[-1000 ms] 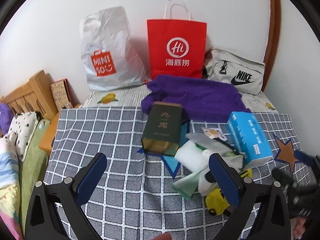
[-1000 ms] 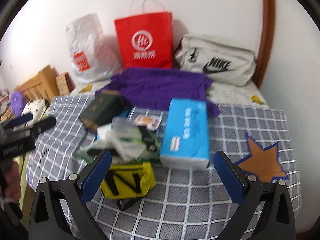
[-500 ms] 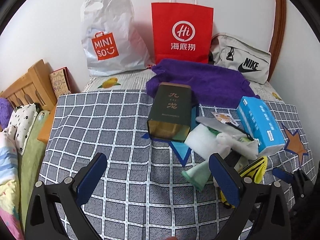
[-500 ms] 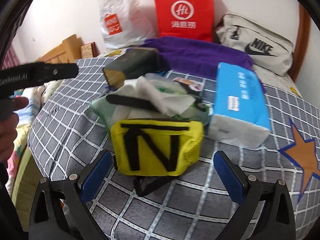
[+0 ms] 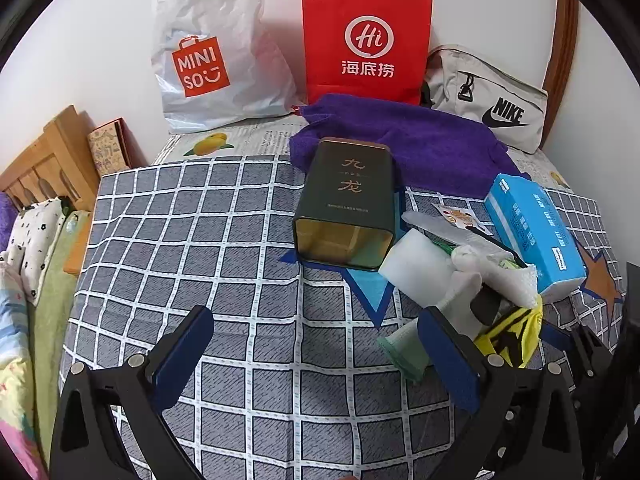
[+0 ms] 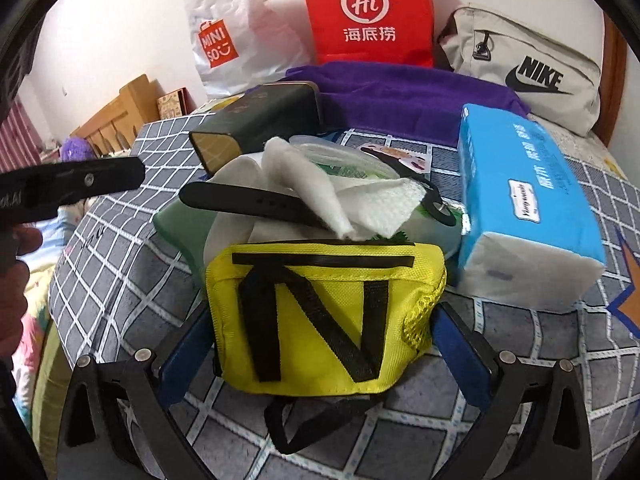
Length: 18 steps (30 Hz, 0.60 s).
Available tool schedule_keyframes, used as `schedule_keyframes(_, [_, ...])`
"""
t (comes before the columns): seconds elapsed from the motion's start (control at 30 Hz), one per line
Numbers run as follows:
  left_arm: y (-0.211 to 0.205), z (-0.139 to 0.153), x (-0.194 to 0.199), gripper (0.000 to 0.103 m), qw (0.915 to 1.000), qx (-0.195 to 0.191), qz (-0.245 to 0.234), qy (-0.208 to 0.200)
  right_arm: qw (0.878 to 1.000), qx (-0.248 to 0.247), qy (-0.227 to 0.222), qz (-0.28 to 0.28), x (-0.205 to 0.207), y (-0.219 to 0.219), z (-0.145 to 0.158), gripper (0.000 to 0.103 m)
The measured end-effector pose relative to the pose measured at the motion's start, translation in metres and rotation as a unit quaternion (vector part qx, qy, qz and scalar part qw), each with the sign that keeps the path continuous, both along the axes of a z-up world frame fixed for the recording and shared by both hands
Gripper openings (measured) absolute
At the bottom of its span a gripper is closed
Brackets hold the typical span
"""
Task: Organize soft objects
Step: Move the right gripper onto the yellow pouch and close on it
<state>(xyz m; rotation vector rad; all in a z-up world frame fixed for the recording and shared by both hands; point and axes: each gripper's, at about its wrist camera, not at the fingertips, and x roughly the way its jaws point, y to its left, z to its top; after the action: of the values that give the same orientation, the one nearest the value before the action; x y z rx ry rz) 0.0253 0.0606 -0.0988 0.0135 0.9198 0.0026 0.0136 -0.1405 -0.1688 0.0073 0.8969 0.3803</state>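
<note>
A yellow pouch with a black N lies at the front of a heap on the checked blanket. My right gripper is open, with one finger on each side of the pouch. Behind the pouch are white cloths, a black strap and a blue tissue pack. My left gripper is open and empty over bare blanket, left of the heap. The left wrist view shows the pouch beside a pale green cloth.
A dark green tin lies on its side before a purple towel. Along the wall stand a white Miniso bag, a red paper bag and a grey Nike bag. A wooden headboard and pillows are at the left.
My right gripper has moved forward and down onto the heap, so its open fingers now flank the yellow pouch. The left gripper has drifted slightly and stays open.
</note>
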Motion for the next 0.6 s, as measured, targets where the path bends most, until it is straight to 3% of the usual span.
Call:
schedule_keyframes(0.37, [-0.002,-0.014,0.006,0.102,0.9995,-0.012,-0.011,0.027,1.000,0.015,0.007,0.006,0.001,-0.005,0.000,0.098])
schedule_keyframes(0.6, [-0.017,-0.003,-0.002,0.102,0.9985,-0.018,-0.051,0.007,1.000,0.011,-0.006,0.001,-0.019,-0.025,0.018,0.098])
